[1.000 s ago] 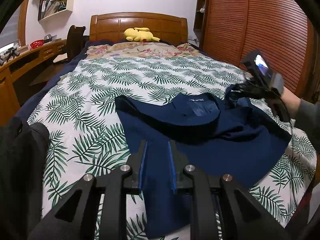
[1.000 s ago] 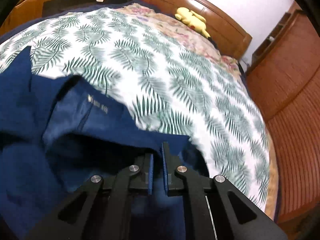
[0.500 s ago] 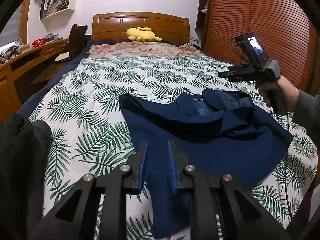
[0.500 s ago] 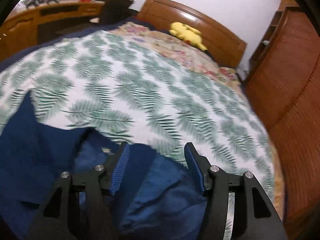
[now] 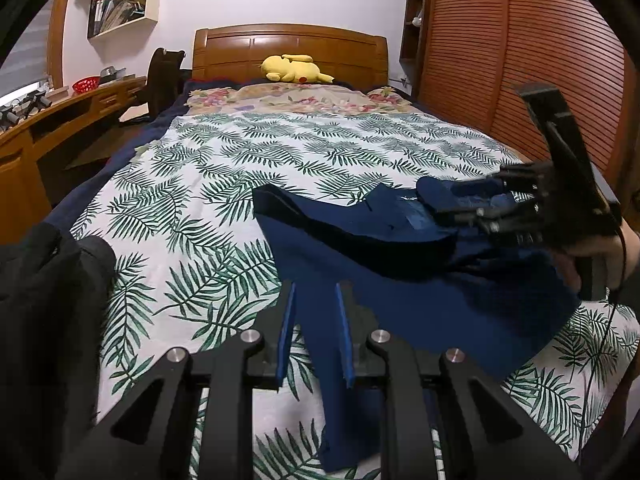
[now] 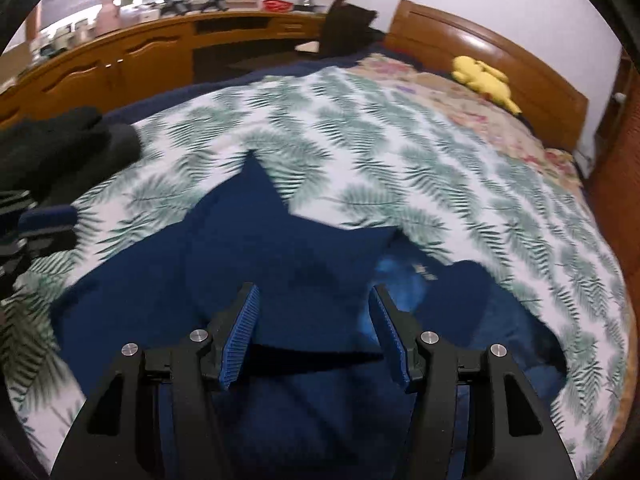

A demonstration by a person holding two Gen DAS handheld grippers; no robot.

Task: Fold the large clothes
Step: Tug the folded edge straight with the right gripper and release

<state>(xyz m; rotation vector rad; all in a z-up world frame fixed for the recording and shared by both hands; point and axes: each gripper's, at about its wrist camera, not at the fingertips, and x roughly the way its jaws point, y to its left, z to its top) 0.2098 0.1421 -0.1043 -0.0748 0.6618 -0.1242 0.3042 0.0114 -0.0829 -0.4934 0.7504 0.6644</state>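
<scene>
Navy fabric is seen pinched between the blue pads of the left gripper [image 5: 315, 330], a narrow strip of the navy garment [image 5: 420, 280] running from those pads out across the bed [image 5: 192, 216]. Beyond it, the garment is spread on the leaf-print cover, bunched toward the collar side, its long axis running from the left gripper away and to the right. The right gripper [image 6: 314, 334] is held just above the garment's middle with its jaws parted and nothing between them; whether the pads brush the cloth cannot be told. The right hand is judged nearer the loose collar end, so the next grasp probably falls to it. A dark garment pile [image 5: 48, 300] lies at the near left. Farther off, a yellow plush toy [image 5: 294, 69] rests against the headboard.
</scene>
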